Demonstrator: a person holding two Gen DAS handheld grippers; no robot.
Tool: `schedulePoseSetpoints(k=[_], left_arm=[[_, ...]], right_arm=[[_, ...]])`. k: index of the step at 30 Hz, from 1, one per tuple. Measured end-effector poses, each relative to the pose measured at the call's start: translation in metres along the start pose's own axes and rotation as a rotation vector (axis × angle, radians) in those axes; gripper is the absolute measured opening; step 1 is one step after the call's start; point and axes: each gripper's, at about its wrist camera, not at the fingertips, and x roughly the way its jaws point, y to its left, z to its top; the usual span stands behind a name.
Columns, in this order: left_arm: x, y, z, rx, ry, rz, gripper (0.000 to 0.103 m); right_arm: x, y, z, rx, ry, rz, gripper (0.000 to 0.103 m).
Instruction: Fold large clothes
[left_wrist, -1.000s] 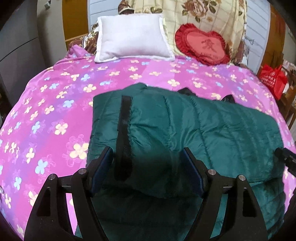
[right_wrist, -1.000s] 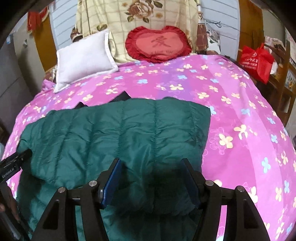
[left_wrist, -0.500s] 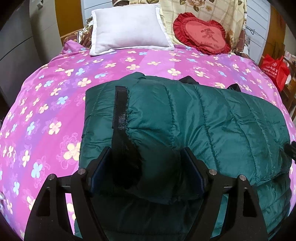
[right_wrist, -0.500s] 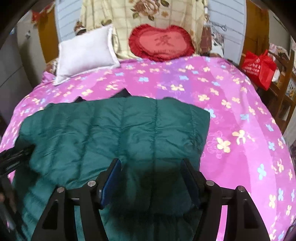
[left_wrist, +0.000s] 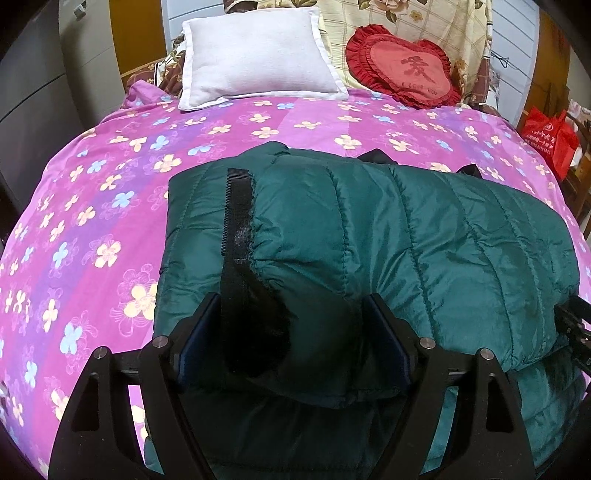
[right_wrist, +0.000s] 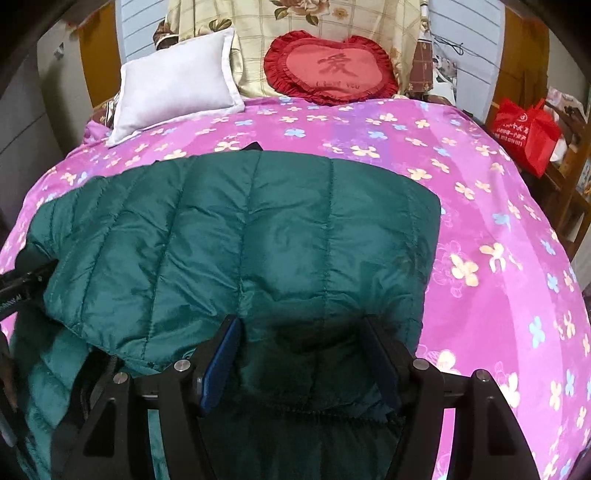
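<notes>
Since a second ago both cameras sit closer and lower over the green puffer jacket (left_wrist: 424, 229); it fills more of each view and the folded-over upper layer has spread flatter toward the head of the bed. Left gripper (left_wrist: 291, 332) and right gripper (right_wrist: 301, 350) have each widened only slightly.

Jacket lies on the bed's pink flowered cover (left_wrist: 92, 206), roughly mid-bed, folded so a quilted layer lies on top of a lower layer at the near edge. Black velcro strip (left_wrist: 236, 221) of a cuff runs along the left end of the top layer, in the left wrist view.

Left gripper: fingers (left_wrist: 195, 339) apart, straddling a bunched hump of jacket at the cuff end; fabric fills the gap and sits against both pads, so it looks clamped on the jacket. Right gripper: fingers (right_wrist: 221, 354) apart around the jacket's near hem at the other end, fabric bulging between them and against both pads, also gripped.

Each gripper's tip shows at the edge of the other's view.

White pillow (left_wrist: 255, 55) and red heart cushion (left_wrist: 406, 70) at the headboard end, well apart from the jacket. Red bag (right_wrist: 528, 133) off the bed's right side.
</notes>
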Motion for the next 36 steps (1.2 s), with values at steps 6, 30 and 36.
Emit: schedulePoseSetpoints(k=[6, 30, 36], left_arm=[[0.002, 0.000, 0.000, -0.005, 0.007, -0.002, 0.081], [-0.097, 0.076, -0.092, -0.051, 0.066, -0.092, 0.081], [-0.111, 0.083, -0.122, -0.046, 0.087, -0.095, 0.081]], right_arm=[[-0.002, -0.007, 0.004, 0.036, 0.011, 0.041, 0.066], [-0.106, -0.037, -0.091, 0.102, 0.011, 0.095, 0.066], [-0.129, -0.022, -0.113, 0.074, -0.024, 0.183, 0.066]])
